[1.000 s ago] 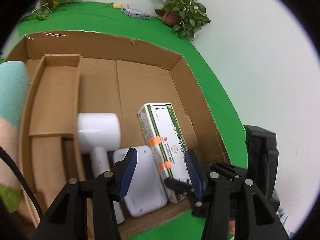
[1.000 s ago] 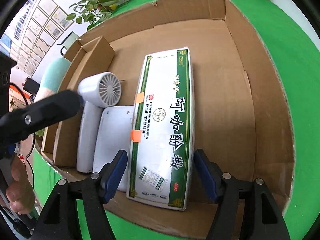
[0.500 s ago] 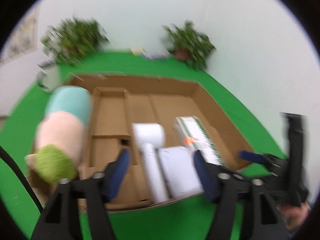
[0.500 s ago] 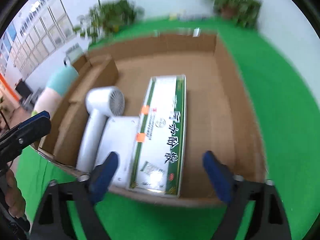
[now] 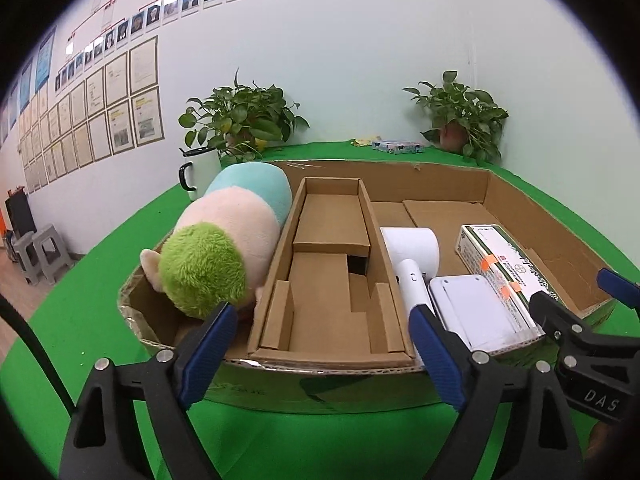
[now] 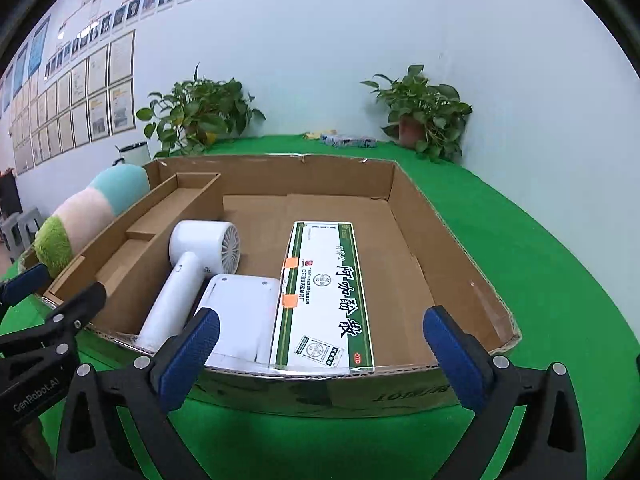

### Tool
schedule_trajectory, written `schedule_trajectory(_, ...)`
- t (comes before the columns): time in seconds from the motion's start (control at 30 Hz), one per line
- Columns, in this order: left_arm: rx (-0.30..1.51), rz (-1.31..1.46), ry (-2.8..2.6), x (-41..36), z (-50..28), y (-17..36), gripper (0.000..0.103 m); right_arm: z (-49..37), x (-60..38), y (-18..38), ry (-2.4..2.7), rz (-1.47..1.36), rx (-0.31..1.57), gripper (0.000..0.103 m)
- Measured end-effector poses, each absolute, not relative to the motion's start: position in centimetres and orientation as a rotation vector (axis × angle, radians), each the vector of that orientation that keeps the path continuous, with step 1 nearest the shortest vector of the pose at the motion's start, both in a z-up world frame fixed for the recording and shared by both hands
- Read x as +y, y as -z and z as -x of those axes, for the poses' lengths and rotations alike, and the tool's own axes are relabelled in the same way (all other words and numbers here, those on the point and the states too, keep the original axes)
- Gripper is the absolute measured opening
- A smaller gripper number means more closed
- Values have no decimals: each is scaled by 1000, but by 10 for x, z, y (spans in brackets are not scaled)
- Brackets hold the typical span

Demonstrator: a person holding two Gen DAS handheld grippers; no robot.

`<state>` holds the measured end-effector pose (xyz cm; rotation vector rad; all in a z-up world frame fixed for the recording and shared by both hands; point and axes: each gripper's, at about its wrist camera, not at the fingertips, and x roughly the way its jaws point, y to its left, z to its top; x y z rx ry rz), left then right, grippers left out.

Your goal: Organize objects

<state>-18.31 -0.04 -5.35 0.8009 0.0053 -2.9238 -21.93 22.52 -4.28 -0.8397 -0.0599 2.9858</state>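
Observation:
A shallow cardboard box [image 6: 412, 196] [image 5: 508, 200] lies on the green table. In it lie a green-and-white carton [image 6: 324, 292] [image 5: 500, 268], a white hair dryer [image 6: 188, 268] [image 5: 412, 256], a flat white device [image 6: 240, 312] [image 5: 468, 308] and a cardboard insert [image 5: 332, 264] [image 6: 156, 224]. A striped plush toy [image 5: 224, 240] [image 6: 88, 212] lies along the box's left side. My left gripper [image 5: 320, 356] is open and empty before the box's near wall. My right gripper [image 6: 320, 356] is open and empty, also outside the near wall.
Two potted plants [image 5: 244, 116] [image 5: 460, 120] stand at the back of the table against the wall. A white mug [image 5: 200, 168] stands by the left plant. Small packets [image 5: 392, 146] lie at the back edge. Grey stools [image 5: 36, 248] stand on the floor at left.
Both grippers have pulled back and up out of the box and now sit outside its near wall. The carton stays flat in the box.

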Motion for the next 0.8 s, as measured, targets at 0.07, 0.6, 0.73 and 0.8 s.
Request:
schedule_trajectory(0.07,-3,-803,2920,3,186,54,90,219,225,43,-2986,841,-59,103)
schedule_trajectory(0.6,-27,-817,2906,6,185,58,92,218,225,42,-2986,842,-60,103)
schedule_trajectory(0.73,-25,-817,2907,6,185,58,92,218,225,42,-2986,842,-60,103)
schedule_trajectory(0.8,-24,-818,2907,6,185,58,92,218,225,41,-2986,842,-60,103)
